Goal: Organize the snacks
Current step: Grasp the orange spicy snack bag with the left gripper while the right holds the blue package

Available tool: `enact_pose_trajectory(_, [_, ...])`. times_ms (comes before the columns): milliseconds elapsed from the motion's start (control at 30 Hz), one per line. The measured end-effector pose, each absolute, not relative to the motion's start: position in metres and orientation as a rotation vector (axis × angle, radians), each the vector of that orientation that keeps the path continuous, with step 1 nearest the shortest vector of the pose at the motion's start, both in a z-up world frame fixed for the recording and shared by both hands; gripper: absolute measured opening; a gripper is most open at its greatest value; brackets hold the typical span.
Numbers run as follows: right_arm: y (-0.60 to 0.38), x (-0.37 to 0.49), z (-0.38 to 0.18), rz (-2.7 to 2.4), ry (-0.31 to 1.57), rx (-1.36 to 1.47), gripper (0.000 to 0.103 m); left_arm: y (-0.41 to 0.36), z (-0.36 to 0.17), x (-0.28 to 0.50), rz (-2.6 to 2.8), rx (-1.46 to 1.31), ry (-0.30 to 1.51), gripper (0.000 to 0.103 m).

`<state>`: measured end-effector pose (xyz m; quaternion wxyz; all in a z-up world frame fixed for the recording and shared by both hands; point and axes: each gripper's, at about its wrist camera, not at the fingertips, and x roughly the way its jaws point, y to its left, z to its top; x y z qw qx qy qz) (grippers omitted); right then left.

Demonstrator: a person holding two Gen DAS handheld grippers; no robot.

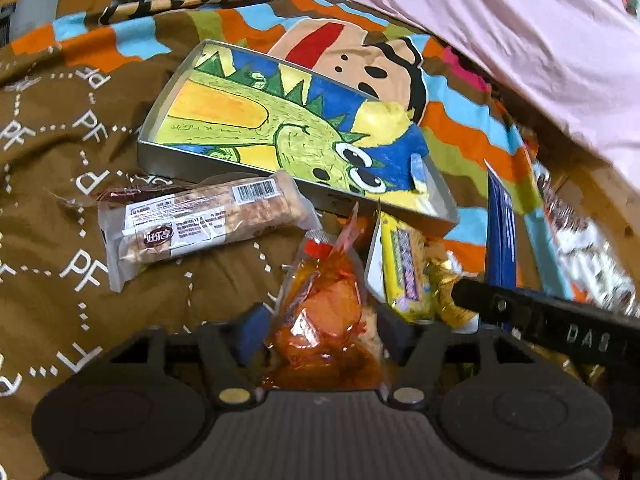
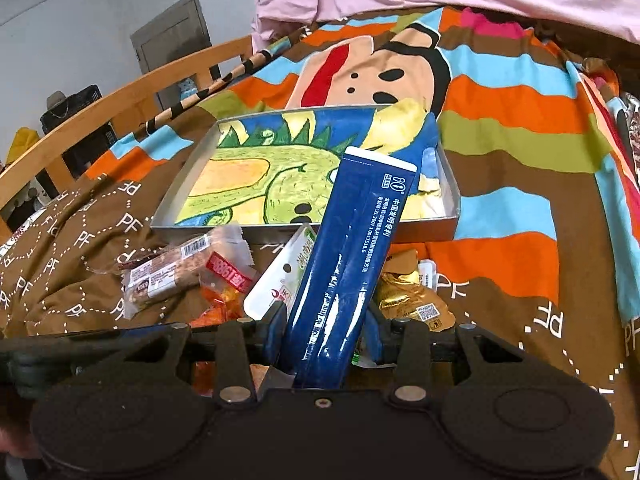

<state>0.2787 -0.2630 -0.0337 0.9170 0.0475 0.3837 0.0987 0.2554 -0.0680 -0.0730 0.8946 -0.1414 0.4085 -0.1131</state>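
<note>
Each black gripper (image 1: 320, 334) (image 2: 326, 332) has blue pads, round discs and brass-coloured rivets.

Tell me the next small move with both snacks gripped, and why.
Probably carry the blue packet in the right gripper forward over the tray and release it: the tray holds no snacks yet, and the left gripper has the orange packet waiting.

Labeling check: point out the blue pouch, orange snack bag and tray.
blue pouch (image 2: 344, 264): right wrist view, mid-body.
orange snack bag (image 1: 326, 312): left wrist view, centre.
tray (image 1: 192, 164): left wrist view, near wall.
</note>
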Motion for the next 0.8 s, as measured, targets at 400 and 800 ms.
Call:
enact_pose_trajectory(400, [-0.258,0.279,-0.039,0.217,0.812,0.07,0.043,-0.081,-0.083,0.262,-0.223,-0.213,0.92,0.043])
enact_pose_trajectory(800, [-0.256,0.278,-0.04,0.222,0.808,0.063,0.043,-0.068,-0.07,0.246,-0.236,-0.276,0.854,0.036])
